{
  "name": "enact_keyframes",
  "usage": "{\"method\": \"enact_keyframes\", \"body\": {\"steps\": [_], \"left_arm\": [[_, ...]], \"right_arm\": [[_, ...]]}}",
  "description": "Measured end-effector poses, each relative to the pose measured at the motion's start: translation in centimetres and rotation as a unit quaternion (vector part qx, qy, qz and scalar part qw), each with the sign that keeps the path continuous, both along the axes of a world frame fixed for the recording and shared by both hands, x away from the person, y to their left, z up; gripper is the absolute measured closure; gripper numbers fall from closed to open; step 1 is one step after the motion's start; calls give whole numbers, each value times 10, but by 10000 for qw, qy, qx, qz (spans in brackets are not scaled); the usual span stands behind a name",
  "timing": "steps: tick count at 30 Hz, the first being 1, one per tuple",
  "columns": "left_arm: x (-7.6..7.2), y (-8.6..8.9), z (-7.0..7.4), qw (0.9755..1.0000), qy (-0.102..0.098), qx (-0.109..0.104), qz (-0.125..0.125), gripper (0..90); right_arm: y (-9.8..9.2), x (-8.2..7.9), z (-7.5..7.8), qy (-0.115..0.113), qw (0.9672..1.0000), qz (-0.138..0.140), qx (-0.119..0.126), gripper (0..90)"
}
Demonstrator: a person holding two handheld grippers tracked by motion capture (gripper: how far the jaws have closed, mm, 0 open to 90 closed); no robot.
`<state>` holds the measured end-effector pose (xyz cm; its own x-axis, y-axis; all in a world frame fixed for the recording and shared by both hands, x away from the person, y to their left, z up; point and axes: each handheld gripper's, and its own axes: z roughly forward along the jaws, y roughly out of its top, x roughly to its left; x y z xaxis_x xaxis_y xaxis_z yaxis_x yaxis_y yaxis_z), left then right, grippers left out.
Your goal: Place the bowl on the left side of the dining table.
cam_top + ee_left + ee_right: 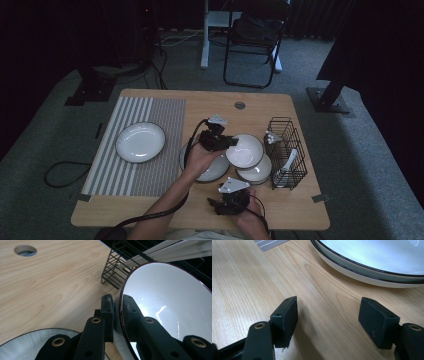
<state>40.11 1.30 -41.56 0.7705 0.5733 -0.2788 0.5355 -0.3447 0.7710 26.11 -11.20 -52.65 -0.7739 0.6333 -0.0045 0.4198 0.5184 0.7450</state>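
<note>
A: Nearest you, your right gripper (328, 322) lies low over the pale wood-grain table (165, 205), matte black jaws spread wide, nothing between them.

B: And your left gripper (117, 312)?

A: Its jaws pinch the dark rim of a glossy white bowl (170, 302), tilted on edge, lifted above the other bowls (255, 172) beside the black wire rack (287, 152). Your left forearm reaches forward across the table.

You won't find anything to read here, honestly: no lettering, brand mark, number or sign on the bowl (170, 302) you've got, on the plates, the striped mat, the wire rack or the wood table (200, 102).
</note>
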Motion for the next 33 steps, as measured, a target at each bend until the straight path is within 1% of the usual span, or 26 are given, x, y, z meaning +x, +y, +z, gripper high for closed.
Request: {"method": "enact_keyframes", "body": {"steps": [8, 14, 18, 24, 26, 27, 31, 32, 33], "left_arm": [[5, 22, -1, 9996, 33, -50, 262, 824], [8, 41, -3, 9988, 66, -140, 458, 824], [9, 52, -4, 9982, 82, -156, 581, 824], [11, 69, -7, 9965, 73, -197, 808, 824], [11, 72, -7, 9962, 68, -190, 846, 824], [12, 78, -8, 9957, 64, -175, 909, 824], [12, 88, -10, 9946, 76, -138, 1024, 823], [12, 88, -10, 9946, 76, -138, 1024, 823], [12, 93, -10, 9939, 85, -159, 1086, 823]], "right_arm": [[0, 0, 0, -2, 10000, 7, -9, 313], [0, 0, 0, 6, 10000, 7, -9, 313], [0, 0, 0, 5, 10000, 9, -7, 313], [0, 0, 0, 8, 10000, 6, -6, 313], [0, 0, 0, 7, 10000, 7, -6, 313], [0, 0, 0, 6, 10000, 5, -5, 313], [0, 0, 0, 8, 10000, 7, -8, 313], [0, 0, 0, 8, 10000, 7, -8, 313], [0, 0, 0, 8, 10000, 7, -7, 313]]}}
